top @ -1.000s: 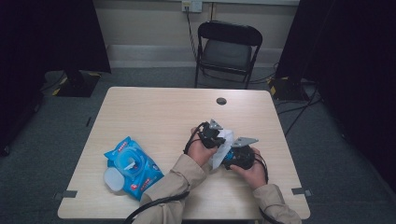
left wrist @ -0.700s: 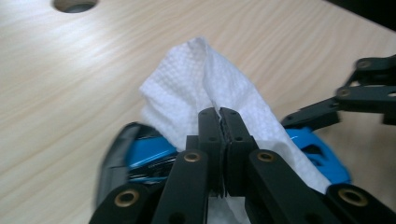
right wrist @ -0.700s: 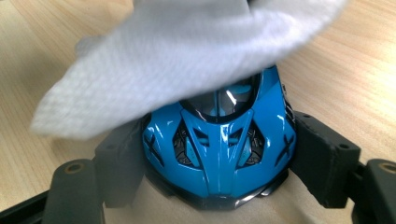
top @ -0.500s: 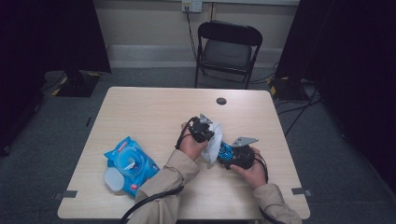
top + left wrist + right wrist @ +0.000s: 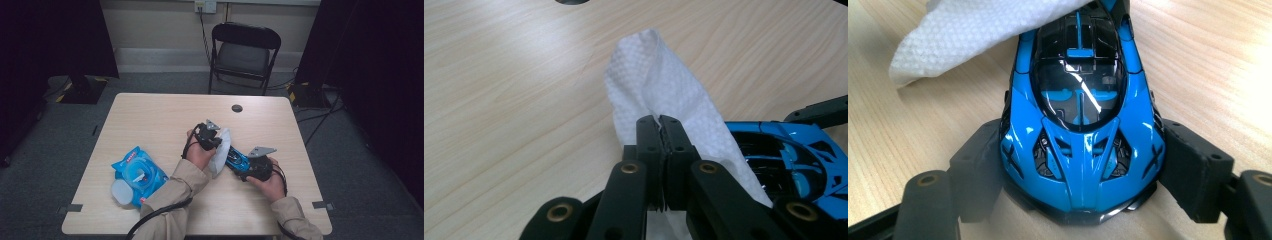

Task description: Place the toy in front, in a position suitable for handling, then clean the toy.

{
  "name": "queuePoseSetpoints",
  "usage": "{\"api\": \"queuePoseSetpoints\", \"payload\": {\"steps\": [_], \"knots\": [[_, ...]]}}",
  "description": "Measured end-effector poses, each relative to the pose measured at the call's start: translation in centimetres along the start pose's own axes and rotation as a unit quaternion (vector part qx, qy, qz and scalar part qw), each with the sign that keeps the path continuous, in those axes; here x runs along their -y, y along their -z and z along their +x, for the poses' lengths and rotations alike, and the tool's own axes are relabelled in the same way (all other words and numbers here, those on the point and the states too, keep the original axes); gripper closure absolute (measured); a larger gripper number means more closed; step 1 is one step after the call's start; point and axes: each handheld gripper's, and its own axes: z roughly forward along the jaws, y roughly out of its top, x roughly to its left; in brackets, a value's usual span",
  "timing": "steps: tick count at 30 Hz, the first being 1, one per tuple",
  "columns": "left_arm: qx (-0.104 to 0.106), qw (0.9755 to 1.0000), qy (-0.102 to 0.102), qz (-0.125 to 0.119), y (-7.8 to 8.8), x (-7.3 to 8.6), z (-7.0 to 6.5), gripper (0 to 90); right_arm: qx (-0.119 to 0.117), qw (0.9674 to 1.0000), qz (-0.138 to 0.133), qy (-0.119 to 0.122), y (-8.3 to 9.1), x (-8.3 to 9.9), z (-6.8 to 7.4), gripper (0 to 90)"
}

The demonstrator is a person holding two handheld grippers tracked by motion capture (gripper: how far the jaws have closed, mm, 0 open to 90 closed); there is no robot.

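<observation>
My right tool (image 5: 1078, 165) hugs the one shiny blue toy car (image 5: 1080, 125) by its sides, low in the middle of the right gripper view, so the car stays put on the light wooden bench (image 5: 165, 120) while I wipe it. My left tool (image 5: 659, 131) is pinching the one bumpy white wet wipe (image 5: 659, 85), which drapes over the car's far end. There is also one blue pack of wipes (image 5: 137, 172) at the lower left of the high view.
</observation>
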Motion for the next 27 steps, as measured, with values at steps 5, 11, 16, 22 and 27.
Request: {"api": "queuePoseSetpoints", "payload": {"steps": [5, 11, 16, 22, 27], "knots": [[-0.002, 1.0000, 0.003, 0.005, 0.2, 0.2, 0.2, 88.6, 0.000, 1.0000, 0.000, 0.000, 0.0, 0.0, 0.0, 25.2], [-0.003, 0.9999, 0.012, 0.004, 0.4, 0.5, 0.3, 88.6, 0.000, 1.0000, 0.000, 0.000, 0.0, 0.0, 0.0, 25.2], [-0.001, 0.9999, 0.015, 0.005, 0.5, 0.6, 0.3, 88.6, 0.000, 1.0000, 0.000, 0.000, 0.0, 0.0, 0.0, 25.2], [0.001, 0.9996, 0.028, -0.002, 0.8, 1.0, 0.4, 88.6, -0.001, 1.0000, 0.000, 0.000, 0.0, 0.0, -0.1, 25.2], [-0.001, 0.9997, 0.026, -0.004, 1.2, 1.3, 0.5, 88.6, -0.001, 1.0000, 0.000, 0.001, 0.0, 0.0, -0.1, 25.2]]}}
